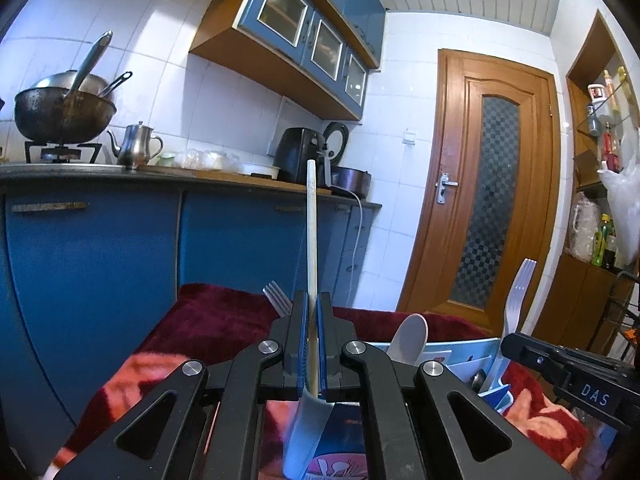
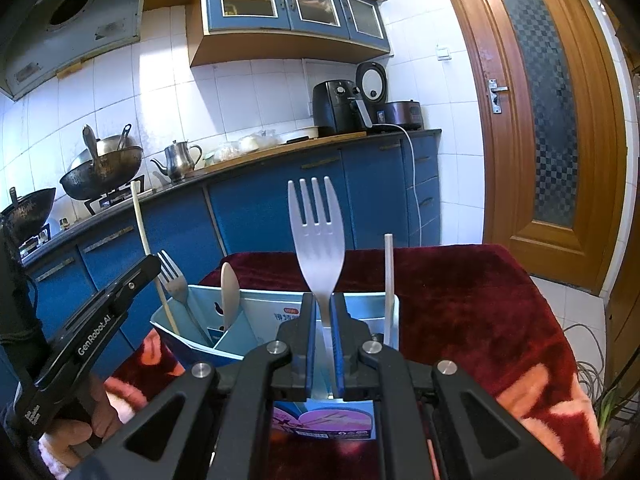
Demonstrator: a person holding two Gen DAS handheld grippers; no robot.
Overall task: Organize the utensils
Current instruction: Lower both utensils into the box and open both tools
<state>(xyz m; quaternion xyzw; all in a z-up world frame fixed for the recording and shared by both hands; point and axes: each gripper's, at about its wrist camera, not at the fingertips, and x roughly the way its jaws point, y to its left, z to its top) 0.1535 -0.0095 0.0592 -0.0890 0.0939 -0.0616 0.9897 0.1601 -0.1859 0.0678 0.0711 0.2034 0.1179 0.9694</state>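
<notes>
My left gripper (image 1: 312, 300) is shut on a long pale chopstick (image 1: 311, 232) that stands upright over the blue utensil box (image 1: 492, 364). My right gripper (image 2: 323, 300) is shut on the handle of a white plastic fork (image 2: 318, 240), tines up, over the same box (image 2: 256, 312). In the box stand a metal fork (image 2: 174, 276), a pale spoon (image 2: 229, 292) and a white stick (image 2: 388, 280). The left gripper's body (image 2: 96, 320) and its chopstick (image 2: 148, 248) show in the right wrist view. The white fork (image 1: 516, 300) and spoon (image 1: 410, 338) show in the left wrist view.
The box sits on a table under a dark red blanket (image 2: 460, 292). Behind is a blue kitchen counter (image 2: 280, 200) with woks (image 2: 104, 172), a kettle (image 2: 178, 160) and an air fryer (image 2: 336, 108). A wooden door (image 2: 548, 120) stands at the right.
</notes>
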